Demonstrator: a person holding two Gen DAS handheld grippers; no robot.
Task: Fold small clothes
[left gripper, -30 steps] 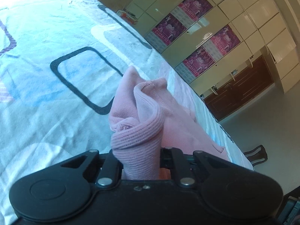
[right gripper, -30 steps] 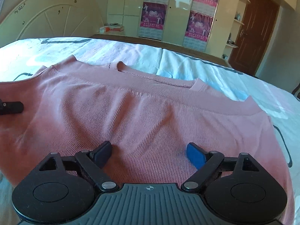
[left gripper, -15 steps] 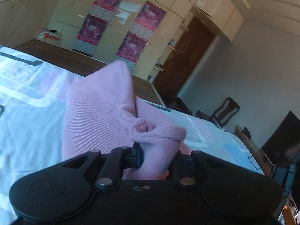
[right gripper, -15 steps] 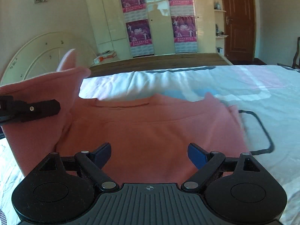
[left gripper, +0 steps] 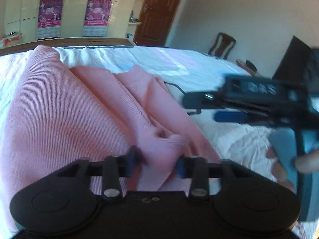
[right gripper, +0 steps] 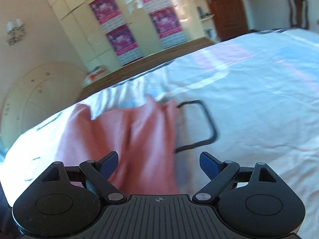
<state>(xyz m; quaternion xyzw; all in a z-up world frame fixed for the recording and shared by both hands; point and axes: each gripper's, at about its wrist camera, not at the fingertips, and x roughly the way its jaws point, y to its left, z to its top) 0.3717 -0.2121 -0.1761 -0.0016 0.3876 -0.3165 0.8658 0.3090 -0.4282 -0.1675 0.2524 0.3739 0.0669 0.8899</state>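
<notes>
Left gripper [left gripper: 157, 164]: its fingers have just been opening and now stand partly apart; a bunched fold of the pink sweater [left gripper: 65, 119] still sits between them, and blur hides whether the pads still touch the knit.
Right gripper [right gripper: 158, 164]: fingers spread wide with nothing between them; they hang over the near right edge of the sweater and the sheet beside it.
Right gripper from the left camera: it juts in from the right of the sweater, blurred, with a blue finger [left gripper: 231, 117] showing and a person's hand [left gripper: 285, 163] around its blue handle.
Pink sweater: lies on the bed [right gripper: 259, 99], folded over on itself in long ridges, ribbed knit facing up.
Bed: white sheet with pale pink and blue patches and a black rounded outline [right gripper: 207, 127] printed just right of the sweater.
Writing: pale characters on the side of the right gripper are too smeared to read; the magenta posters [right gripper: 121, 37] on the cream wardrobe beyond the sweater carry print too small to read.
Farther out: a brown door [left gripper: 157, 10] right of the wardrobe, and a wooden chair [left gripper: 222, 45] by the wall.
</notes>
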